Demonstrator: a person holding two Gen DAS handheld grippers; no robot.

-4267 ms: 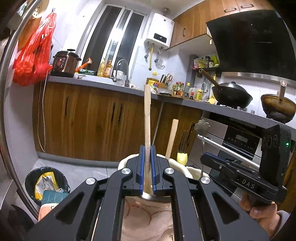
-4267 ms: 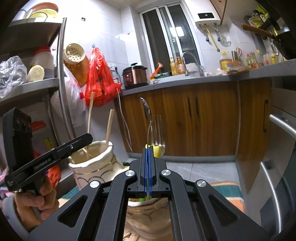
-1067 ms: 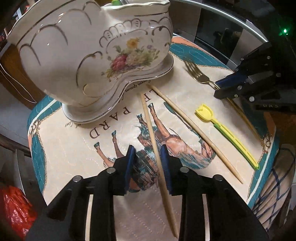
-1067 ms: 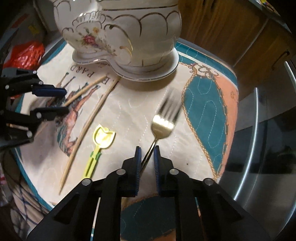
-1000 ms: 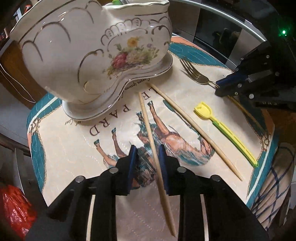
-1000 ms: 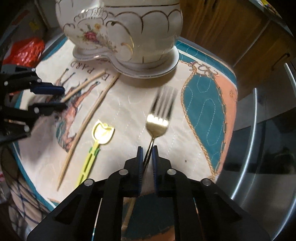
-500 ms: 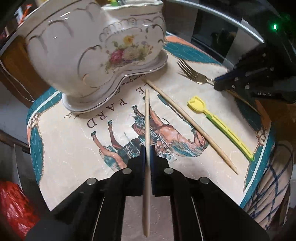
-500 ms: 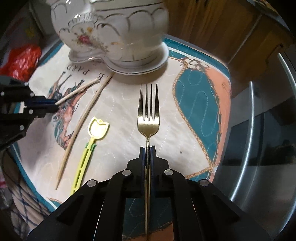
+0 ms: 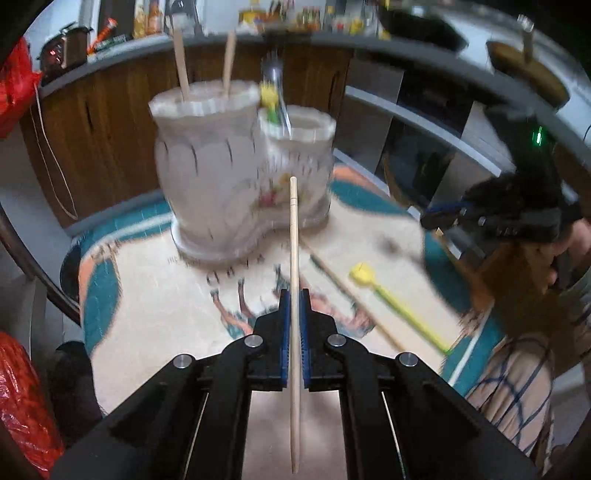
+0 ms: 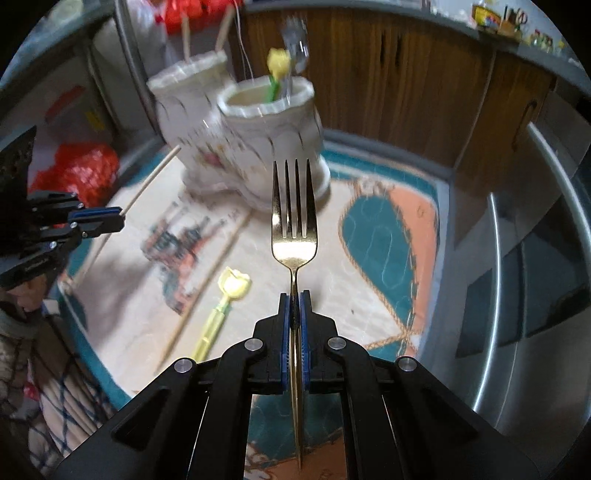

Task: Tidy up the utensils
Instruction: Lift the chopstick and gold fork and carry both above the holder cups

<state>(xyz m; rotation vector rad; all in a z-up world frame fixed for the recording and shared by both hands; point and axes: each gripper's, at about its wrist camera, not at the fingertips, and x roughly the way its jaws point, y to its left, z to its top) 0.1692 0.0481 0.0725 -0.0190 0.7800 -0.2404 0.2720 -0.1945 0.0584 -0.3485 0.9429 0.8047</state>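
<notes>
Gold fork and wooden chopstick lifted off mat; second chopstick lying flat.

A run of dark brown wooden base cabinets fills the far side of the room under a grey stone countertop. Bottles, jars and a dark electric cooker crowd that worktop, all blurred. A black wok and a brown pan sit at its right end. Below them stands a dark glass-fronted oven with a long silver bar handle. A red plastic bag hangs at the left. A curved chrome rail frames the near right edge. The light is dim and warm.
</notes>
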